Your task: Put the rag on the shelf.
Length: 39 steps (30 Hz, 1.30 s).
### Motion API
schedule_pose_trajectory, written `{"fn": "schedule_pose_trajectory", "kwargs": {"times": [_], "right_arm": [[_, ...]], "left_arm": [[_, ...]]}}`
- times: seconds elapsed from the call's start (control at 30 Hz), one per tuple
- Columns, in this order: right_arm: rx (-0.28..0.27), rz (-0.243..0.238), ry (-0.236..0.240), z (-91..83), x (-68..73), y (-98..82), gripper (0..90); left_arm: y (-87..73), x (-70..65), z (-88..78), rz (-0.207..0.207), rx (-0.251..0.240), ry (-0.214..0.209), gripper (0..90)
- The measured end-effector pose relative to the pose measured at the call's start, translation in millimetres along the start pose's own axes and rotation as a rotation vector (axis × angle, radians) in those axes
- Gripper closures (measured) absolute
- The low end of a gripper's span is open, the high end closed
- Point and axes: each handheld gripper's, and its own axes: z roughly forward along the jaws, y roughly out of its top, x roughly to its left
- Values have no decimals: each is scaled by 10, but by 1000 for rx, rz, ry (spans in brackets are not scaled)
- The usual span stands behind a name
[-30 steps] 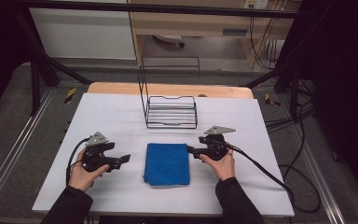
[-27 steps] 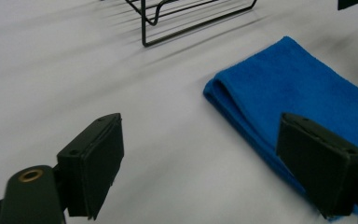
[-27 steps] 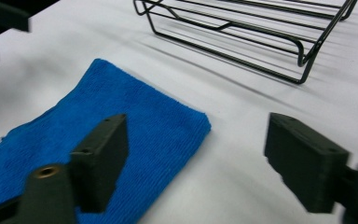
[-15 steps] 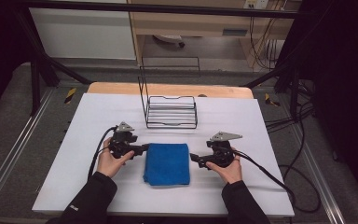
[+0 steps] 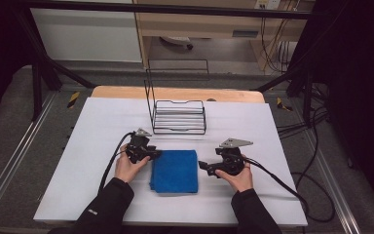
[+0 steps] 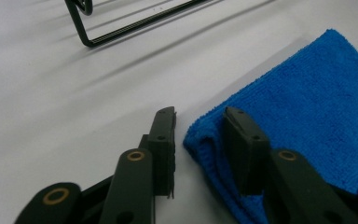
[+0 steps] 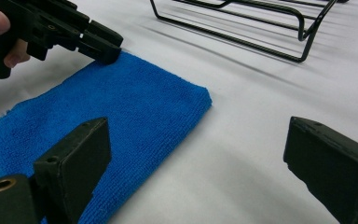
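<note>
We've got a white table (image 5: 92,146) with a wire rack (image 5: 180,117) at the back and a folded blue cloth (image 5: 175,170) in the middle. Since a second ago our left gripper (image 5: 152,153) slid in to the cloth's far left corner, jaws just been closing around that edge. Looks like a pinch starting, though there's still a gap, hard to say if they've bitten. Our right gripper (image 5: 203,165) sits just beside the cloth's right edge, jaws wide apart, nothing in them.
</note>
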Motion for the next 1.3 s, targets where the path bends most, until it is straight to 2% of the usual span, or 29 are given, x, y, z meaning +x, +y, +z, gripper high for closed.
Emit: {"fn": "schedule_pose_trajectory", "kwargs": {"times": [0.23,0.37,0.47,0.53,0.7,0.73,0.8,0.87,0.9,1.03,1.07,1.1,1.3], "right_arm": [[-3,7,6,15,-17,10,83],[-3,17,2,38,-27,30,84],[-1,16,-5,85,-25,62,92],[5,-1,-16,133,-15,84,101],[35,14,-45,295,15,171,142],[44,20,-44,361,22,204,184],[47,21,-44,393,21,216,211],[55,39,-43,466,0,235,311],[55,39,-43,466,0,235,311],[73,50,-60,539,-29,228,419],[85,49,-58,566,-45,218,467],[85,49,-58,566,-45,218,467],[111,69,-50,630,-69,190,614]], "left_arm": [[0,-5,17,-11,3,-12,707],[-2,-29,23,-6,12,-26,791],[-1,-46,23,-2,14,-19,818],[0,-60,25,5,13,-13,825],[2,-84,30,26,14,3,830],[2,-88,32,28,14,3,831],[0,-90,32,30,15,4,831],[0,-86,33,32,15,2,832],[0,-81,34,31,15,-2,832],[-4,-67,34,32,13,-7,832],[-6,-73,36,33,11,-6,832],[-8,-76,37,35,9,-5,832],[-7,-76,37,33,9,-3,832]]}}
